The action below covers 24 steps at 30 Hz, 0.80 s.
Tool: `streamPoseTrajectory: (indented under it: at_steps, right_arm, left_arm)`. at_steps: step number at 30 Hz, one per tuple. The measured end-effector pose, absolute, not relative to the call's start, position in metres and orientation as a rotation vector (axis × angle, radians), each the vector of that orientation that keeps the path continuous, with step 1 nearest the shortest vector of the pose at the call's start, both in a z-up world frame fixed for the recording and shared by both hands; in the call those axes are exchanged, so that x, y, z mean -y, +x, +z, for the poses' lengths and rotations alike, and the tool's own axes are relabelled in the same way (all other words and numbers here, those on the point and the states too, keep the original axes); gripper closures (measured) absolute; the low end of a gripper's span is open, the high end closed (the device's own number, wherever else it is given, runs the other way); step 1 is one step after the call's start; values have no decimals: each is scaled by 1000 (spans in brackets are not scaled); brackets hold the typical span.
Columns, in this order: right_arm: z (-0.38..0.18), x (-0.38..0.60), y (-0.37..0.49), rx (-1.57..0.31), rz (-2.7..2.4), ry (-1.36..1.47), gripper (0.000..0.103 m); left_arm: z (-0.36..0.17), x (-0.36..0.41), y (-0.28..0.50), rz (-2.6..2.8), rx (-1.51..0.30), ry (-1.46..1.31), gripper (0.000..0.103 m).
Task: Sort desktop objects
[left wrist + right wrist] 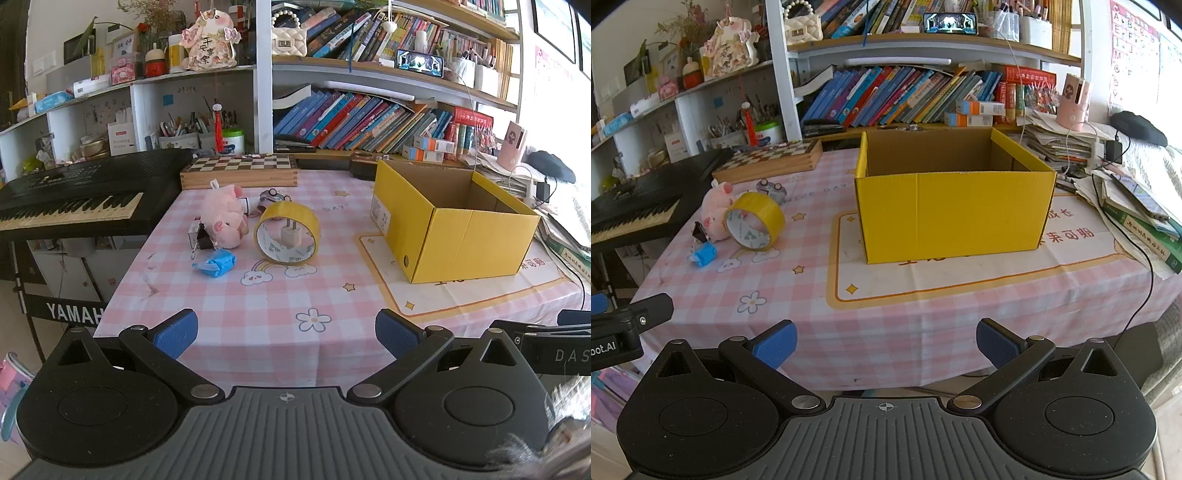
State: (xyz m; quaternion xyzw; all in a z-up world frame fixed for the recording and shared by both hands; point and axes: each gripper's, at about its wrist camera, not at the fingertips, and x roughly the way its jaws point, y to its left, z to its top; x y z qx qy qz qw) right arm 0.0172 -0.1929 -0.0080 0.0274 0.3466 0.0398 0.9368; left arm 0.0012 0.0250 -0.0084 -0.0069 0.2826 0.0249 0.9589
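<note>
1. While both grippers sit back at the bench's near edge, left gripper and right gripper each have their jaws spread wide, nothing held. No item is in the yellow box as far as either view shows.
2. Box: open top, sits right of centre on the bench. Its near wall is tall, so a low carry could clip the rim and shove the light cardboard off its mat.
3. Plush pig: soft, easy grab, but it's touching the binder clip and close by the tape; dragging it likely scatters them.
4. Tape roll: standing on edge, so a nudge may roll it. A charger plug shows through its hole, probably just behind it.
5. Blue wrapper: crinkly, could slip out of the pads.
6. Clip and toy car: small, easily missed or flicked.
7. Room: the cluster sits close to the bench's left edge, keyboard beyond it; open cloth between cluster and box. The grippers are close side by side, so crossing paths is a collision risk.
</note>
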Motion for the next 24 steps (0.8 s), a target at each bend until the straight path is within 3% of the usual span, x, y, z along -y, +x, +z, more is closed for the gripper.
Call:
streamPoseTrajectory:
  at_steps: [24]
  right_arm:
    - [-10, 188, 22, -717, 94, 42, 0]
  left_arm:
    - [-6, -26, 6, 47, -594, -18, 0]
